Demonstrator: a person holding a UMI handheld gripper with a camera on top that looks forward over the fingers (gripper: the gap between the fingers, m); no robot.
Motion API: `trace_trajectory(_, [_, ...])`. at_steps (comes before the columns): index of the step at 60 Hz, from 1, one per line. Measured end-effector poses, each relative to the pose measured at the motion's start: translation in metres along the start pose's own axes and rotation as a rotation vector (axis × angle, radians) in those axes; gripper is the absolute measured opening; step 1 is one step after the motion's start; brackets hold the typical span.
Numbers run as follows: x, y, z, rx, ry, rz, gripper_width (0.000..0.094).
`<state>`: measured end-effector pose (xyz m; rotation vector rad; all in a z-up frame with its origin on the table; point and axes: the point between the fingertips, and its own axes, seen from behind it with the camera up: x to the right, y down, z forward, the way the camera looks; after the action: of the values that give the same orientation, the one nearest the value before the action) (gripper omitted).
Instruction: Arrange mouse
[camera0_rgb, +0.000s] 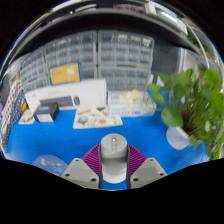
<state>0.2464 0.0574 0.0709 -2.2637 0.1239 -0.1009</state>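
Your jaws clenched on mouse (113, 158), held raised above blue tabletop (120, 135). Carry it level toward bare blue patch ahead, clear of plant (195, 100) and white box (65, 100). Lower until base touches, only then release.

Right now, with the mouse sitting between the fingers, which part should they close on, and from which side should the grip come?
Best guess: grip the mouse across its two long flanks, coming from above and behind as the gripper is now. The white body lies lengthwise between the fingers on the blue table, its narrow width facing the pads, so both can press flat side walls. Whether the fingers touch it already cannot be told.
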Motion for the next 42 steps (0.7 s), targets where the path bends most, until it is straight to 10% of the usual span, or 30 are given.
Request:
trace_trajectory(18, [-0.119,-0.073,-0.121,0.2,-0.047,-0.046,0.0325])
trace_trajectory(42, [-0.206,0.074,-0.071,-0.041,-0.096,-0.047,0.0323])
